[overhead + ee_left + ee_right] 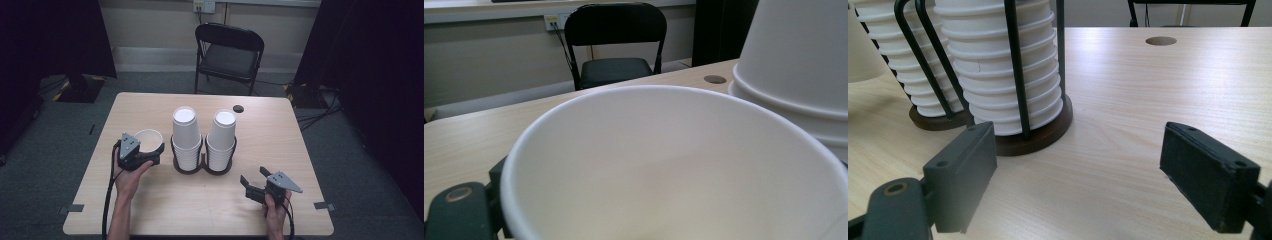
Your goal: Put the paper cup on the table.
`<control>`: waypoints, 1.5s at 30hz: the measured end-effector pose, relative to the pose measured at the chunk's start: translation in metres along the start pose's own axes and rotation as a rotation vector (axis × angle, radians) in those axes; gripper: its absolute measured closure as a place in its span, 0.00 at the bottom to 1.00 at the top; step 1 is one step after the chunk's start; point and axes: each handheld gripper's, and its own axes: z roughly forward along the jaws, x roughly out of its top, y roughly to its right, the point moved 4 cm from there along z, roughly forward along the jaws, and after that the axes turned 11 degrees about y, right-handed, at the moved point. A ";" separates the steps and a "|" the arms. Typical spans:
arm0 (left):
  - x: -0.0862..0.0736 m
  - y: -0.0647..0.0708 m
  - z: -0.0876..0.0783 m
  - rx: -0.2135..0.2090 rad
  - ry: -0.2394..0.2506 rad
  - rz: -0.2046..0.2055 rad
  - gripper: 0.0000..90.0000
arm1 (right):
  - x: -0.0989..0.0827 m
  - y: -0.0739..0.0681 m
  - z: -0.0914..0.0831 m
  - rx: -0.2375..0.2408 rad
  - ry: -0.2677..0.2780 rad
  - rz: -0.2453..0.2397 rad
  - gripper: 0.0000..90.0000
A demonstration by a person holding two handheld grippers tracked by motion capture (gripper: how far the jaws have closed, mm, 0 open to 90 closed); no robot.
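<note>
A single white paper cup (148, 139) stands mouth up at the table's left. My left gripper (145, 154) is shut on its lower wall. In the left gripper view the cup's open mouth (674, 165) looms close, with one jaw's base at the lower left. Two stacks of upside-down white cups (186, 135) (221, 134) stand in a black wire holder (202, 167) at mid-table. My right gripper (253, 176) hovers near the front right, open and holding nothing. In its own view the gripper (1078, 165) faces the nearer stack (1003, 65) and the holder's dark base (1043, 135).
A black folding chair (229, 52) stands beyond the far edge of the wooden table (200, 205). A small dark round hole (238, 108) marks the tabletop at the back right. Cables lie on the floor at the right (315, 117).
</note>
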 end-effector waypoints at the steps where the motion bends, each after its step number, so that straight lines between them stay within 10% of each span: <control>1: -0.001 -0.001 0.002 -0.008 0.003 -0.017 0.11 | -0.001 0.000 0.000 0.002 -0.001 0.000 0.16; 20: -0.005 -0.028 0.022 0.041 0.014 -0.050 0.09 | -0.001 -0.005 -0.001 -0.015 -0.002 -0.050 0.16; 45: -0.038 -0.023 0.042 0.030 -0.069 -0.025 0.09 | -0.001 -0.007 -0.002 0.007 0.003 -0.069 0.17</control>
